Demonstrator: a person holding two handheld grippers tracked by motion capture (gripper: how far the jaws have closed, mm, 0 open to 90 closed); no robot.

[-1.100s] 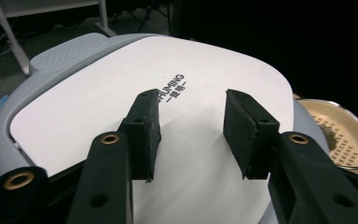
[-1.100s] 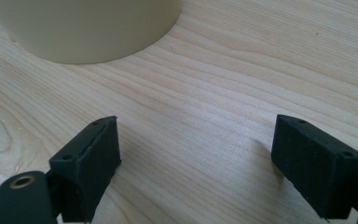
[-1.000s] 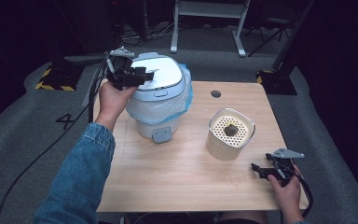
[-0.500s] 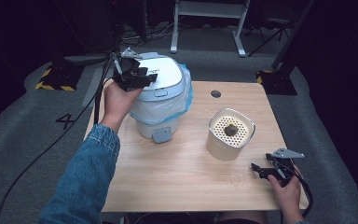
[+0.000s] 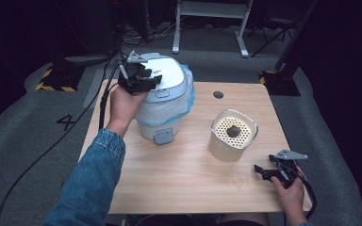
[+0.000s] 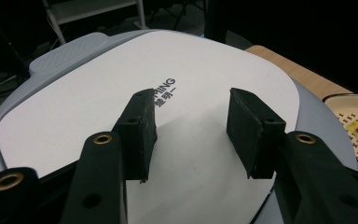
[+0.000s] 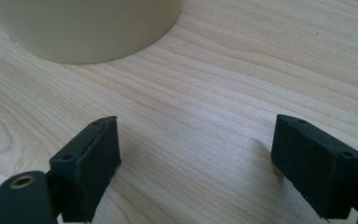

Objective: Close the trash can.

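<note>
Hovering over the closed white lid [image 5: 166, 77] of the rice cooker [image 5: 162, 106], the left gripper [image 5: 143, 82] has its jaws spread wide with nothing between them; in the left gripper view the two black pads [image 6: 140, 133] stand apart just above the lid's flat top, printed lettering showing in the gap, no contact visible. Cooker sits at the far left of the wooden table [image 5: 179, 183], a blue plastic bag [image 5: 188, 96] bunched around its rim, grey latch tab [image 5: 162, 137] facing the person. A denim sleeve [image 5: 92, 183] runs up to it along the table's left side. Right of the cooker, apart from it, stands a cream container [image 5: 232, 135] with a perforated insert and a small dark lump [image 5: 234, 131] lying on it; its edge also shows at the right of the left gripper view. The right gripper [image 5: 263, 172] rests low at the near right corner of the table, jaws open and empty, pointing toward the cream container [image 7: 88, 28], which is near but not touching. Bare wood lies between its pads [image 7: 91, 163]. A round grommet hole [image 5: 218, 94] sits at the table's far edge. Black cables [image 5: 52, 146] trail across the grey floor on the left; a white stand [image 5: 212, 23] is behind the table.
</note>
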